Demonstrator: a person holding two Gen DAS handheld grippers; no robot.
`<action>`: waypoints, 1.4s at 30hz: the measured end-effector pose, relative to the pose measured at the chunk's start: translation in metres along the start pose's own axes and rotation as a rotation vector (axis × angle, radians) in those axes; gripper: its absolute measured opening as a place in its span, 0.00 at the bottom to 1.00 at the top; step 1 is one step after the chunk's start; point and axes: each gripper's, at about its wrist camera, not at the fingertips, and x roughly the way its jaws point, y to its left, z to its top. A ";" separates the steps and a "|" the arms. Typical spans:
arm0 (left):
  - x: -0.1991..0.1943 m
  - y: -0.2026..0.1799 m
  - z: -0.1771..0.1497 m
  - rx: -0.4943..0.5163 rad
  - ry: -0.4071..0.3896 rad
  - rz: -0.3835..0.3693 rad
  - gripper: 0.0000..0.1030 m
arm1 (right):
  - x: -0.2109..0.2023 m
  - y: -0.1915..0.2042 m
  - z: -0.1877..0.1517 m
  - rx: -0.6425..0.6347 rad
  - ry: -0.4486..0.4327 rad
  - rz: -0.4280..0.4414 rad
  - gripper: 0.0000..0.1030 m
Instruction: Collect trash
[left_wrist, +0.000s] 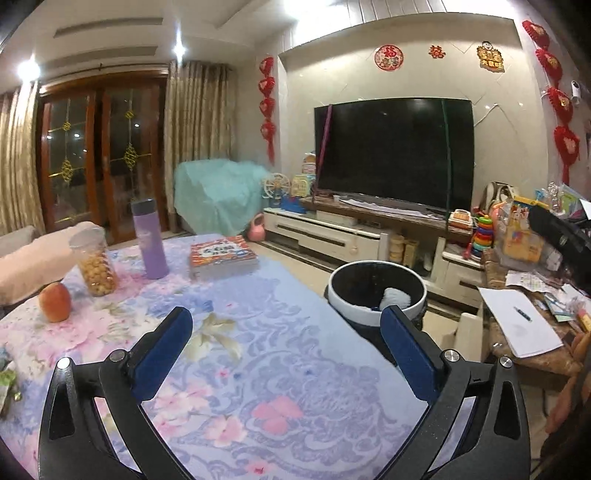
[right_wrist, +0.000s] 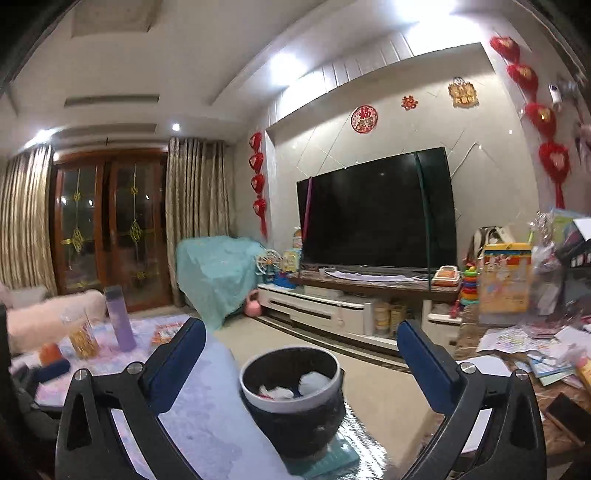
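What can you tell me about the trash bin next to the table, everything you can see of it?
The trash bin is round and open-topped, with a white rim and a dark liner or inner wall. It stands upright on the floor beside the table with the floral cloth, on what looks like a teal mat. Inside lie crumpled white tissues; the left wrist view shows one white wad against its inner wall. Neither gripper touches it; both are open and empty.

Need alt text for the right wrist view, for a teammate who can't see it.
The open, empty right gripper looks down at a bin holding white crumpled trash, beside a table with a floral cloth. Behind are a TV and cluttered shelves.
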 end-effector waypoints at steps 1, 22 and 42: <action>0.000 -0.001 -0.003 0.004 0.009 0.010 1.00 | 0.002 0.002 -0.006 -0.004 0.011 -0.003 1.00; -0.034 0.009 -0.025 -0.019 -0.025 0.037 1.00 | -0.012 0.023 -0.048 -0.042 0.122 0.023 1.00; -0.034 0.007 -0.028 -0.011 -0.030 0.042 1.00 | -0.012 0.020 -0.052 -0.030 0.130 0.030 1.00</action>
